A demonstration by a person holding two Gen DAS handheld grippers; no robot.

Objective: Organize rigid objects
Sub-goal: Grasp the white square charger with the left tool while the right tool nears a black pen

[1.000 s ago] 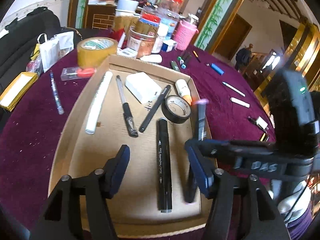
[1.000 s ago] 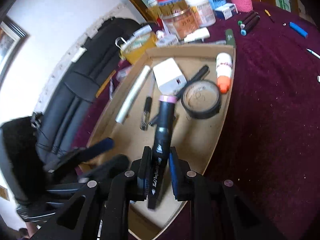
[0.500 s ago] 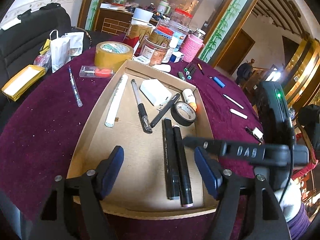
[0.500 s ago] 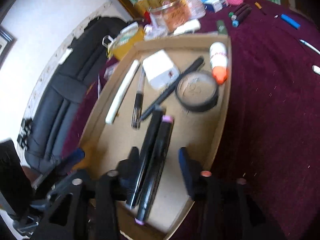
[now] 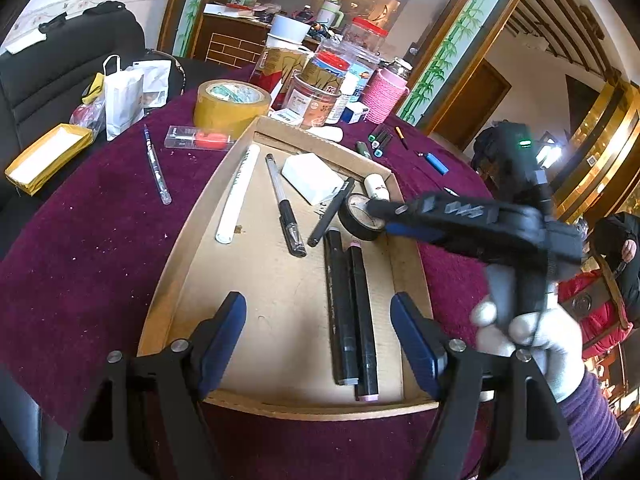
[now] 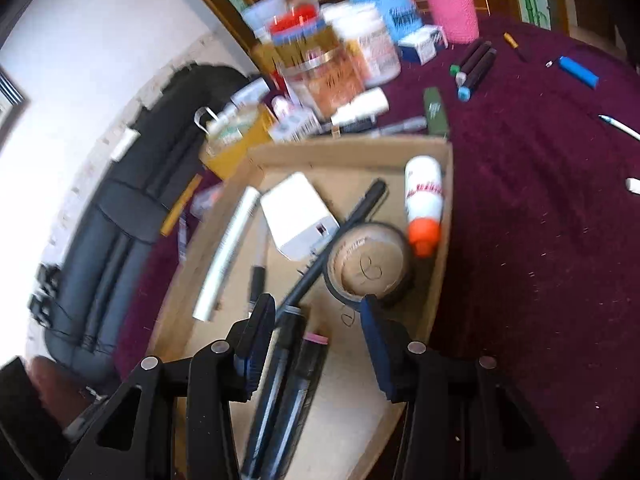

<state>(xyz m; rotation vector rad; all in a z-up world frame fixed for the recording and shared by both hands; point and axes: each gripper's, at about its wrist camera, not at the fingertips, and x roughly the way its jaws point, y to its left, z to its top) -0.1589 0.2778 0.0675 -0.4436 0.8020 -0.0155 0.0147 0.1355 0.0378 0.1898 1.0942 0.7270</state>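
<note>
A cardboard tray [image 5: 180, 264] on the purple table holds two black markers side by side: a plain one [image 5: 338, 312] and a pink-capped one [image 5: 362, 320]. It also holds a black tape roll [image 5: 362, 220], a white box [image 5: 312, 178], a glue stick [image 6: 423, 204], pens and a white tube [image 5: 236, 196]. My left gripper [image 5: 318, 332] is open and empty above the tray's near end. My right gripper [image 6: 316, 344] is open and empty above the two markers [image 6: 296, 392]; it also shows in the left wrist view [image 5: 440, 220], over the tape roll.
Loose on the cloth: a clear pen [image 5: 157, 168], three markers [image 6: 474, 68], a blue lighter [image 6: 578, 72], a white pen [image 6: 620, 126]. A yellow tape roll [image 5: 230, 106], jars, a pink-sleeved bottle [image 5: 386, 94] and a yellow box [image 5: 44, 158] stand behind and left.
My right gripper opened and let the pink-capped marker down into the tray beside the other black marker, then pulled back and up. My left gripper drew back a little.
</note>
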